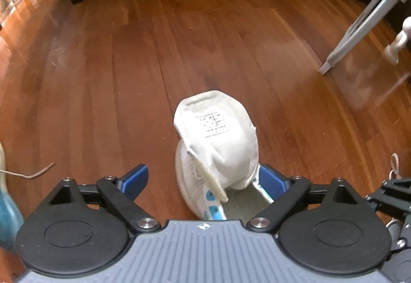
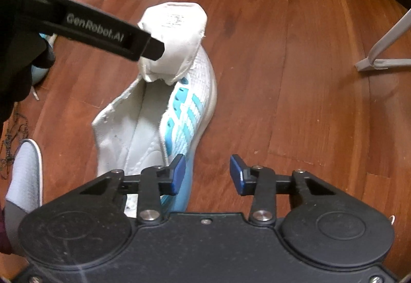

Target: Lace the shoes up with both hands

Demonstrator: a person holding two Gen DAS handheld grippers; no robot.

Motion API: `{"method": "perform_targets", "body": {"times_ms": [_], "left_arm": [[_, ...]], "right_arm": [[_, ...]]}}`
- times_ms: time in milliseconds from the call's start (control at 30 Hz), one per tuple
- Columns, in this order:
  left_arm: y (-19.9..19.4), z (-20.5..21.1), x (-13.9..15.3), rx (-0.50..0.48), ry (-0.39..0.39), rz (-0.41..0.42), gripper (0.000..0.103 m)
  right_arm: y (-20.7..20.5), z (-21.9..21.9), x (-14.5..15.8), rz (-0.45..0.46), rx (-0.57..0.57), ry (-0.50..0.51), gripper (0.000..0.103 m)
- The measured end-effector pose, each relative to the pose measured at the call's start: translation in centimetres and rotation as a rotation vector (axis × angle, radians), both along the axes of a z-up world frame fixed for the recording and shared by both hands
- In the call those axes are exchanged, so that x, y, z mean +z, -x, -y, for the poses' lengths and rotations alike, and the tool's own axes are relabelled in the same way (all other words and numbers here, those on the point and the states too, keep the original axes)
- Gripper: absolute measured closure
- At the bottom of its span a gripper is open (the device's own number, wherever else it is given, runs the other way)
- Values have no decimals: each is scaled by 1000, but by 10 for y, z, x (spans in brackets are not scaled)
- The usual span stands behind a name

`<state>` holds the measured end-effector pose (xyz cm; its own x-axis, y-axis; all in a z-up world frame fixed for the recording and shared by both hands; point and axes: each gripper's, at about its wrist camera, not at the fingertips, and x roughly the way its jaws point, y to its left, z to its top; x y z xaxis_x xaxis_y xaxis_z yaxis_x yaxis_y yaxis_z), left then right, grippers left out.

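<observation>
While the white-and-turquoise sneaker (image 2: 164, 113) lies unlaced mid-floor (image 2: 282, 77), tongue (image 1: 218, 139) raised, the left gripper (image 1: 203, 181) straddles it wide open, empty; the right gripper (image 2: 208, 175), half-open, holds nothing. Next: fetch the lace (image 1: 38, 172).

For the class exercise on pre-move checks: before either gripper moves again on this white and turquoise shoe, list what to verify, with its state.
1. White knit trainer with turquoise stripes lies on the wooden floor: ok.
2. Padded white tongue folded forward, clear of the opening: ok.
3. Left gripper jaws wide, straddling the tongue, pads not pressing: ok.
4. Right gripper holds nothing, only floor between its jaws: ok.
5. Lace threaded through the turquoise eyelets: not ok, none visible.
6. Thin loose cord on the floor is the lace: cannot tell.
</observation>
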<state>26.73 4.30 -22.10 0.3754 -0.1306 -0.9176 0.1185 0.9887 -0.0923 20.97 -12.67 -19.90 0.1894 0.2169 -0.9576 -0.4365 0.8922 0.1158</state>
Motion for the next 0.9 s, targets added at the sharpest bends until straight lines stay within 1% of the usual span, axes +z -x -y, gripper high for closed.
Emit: {"method": "perform_targets", "body": {"times_ms": [67,100,167,200,300,333,367,433,500,533,600,667,733,800,867,900], "left_arm": [[-5,-3,-4,6,36,-2,23],[-7,-4,-7,10,55,-4,25],[-11,-9,-11,28,107,-14,33],[-13,-12,-13,37,133,-15,36],[-19,-19,-20,57,194,-21,49],[-21,-21,-22,62,209,-23,58],[-23,-22,-24,65,220,-26,63],[-26,-24,-27,69,236,-27,65],[-28,-26,-29,71,260,-27,66],[-28,-27,-29,71,280,-23,69],[-29,-29,-29,56,331,-18,70],[-28,-29,-26,10,385,-19,72],[-23,-27,-20,-66,408,-16,72],[-16,-25,-16,-165,447,-32,72],[-6,-20,-12,-277,456,-51,72],[0,-15,-13,-320,427,-73,72]], "right_arm": [[-4,2,-3,-3,-30,-11,64],[-6,3,-5,-6,-45,-18,64],[-9,7,-9,-16,-74,-35,71],[-11,8,-10,-23,-86,-42,72],[-13,13,-15,-35,-116,-64,77],[-13,13,-16,-37,-122,-68,77],[-12,13,-17,-38,-118,-79,77],[-11,11,-17,-39,-97,-109,77],[-7,5,-15,-23,-60,-117,77],[-6,4,-14,-17,-54,-119,77],[-5,5,-14,-8,-56,-134,77],[-6,11,-13,-5,-81,-152,77],[-6,16,-7,25,-107,-176,77],[-5,15,-2,43,-96,-189,77],[-1,10,-1,46,-54,-198,77],[2,6,-1,47,-28,-201,77]]}}
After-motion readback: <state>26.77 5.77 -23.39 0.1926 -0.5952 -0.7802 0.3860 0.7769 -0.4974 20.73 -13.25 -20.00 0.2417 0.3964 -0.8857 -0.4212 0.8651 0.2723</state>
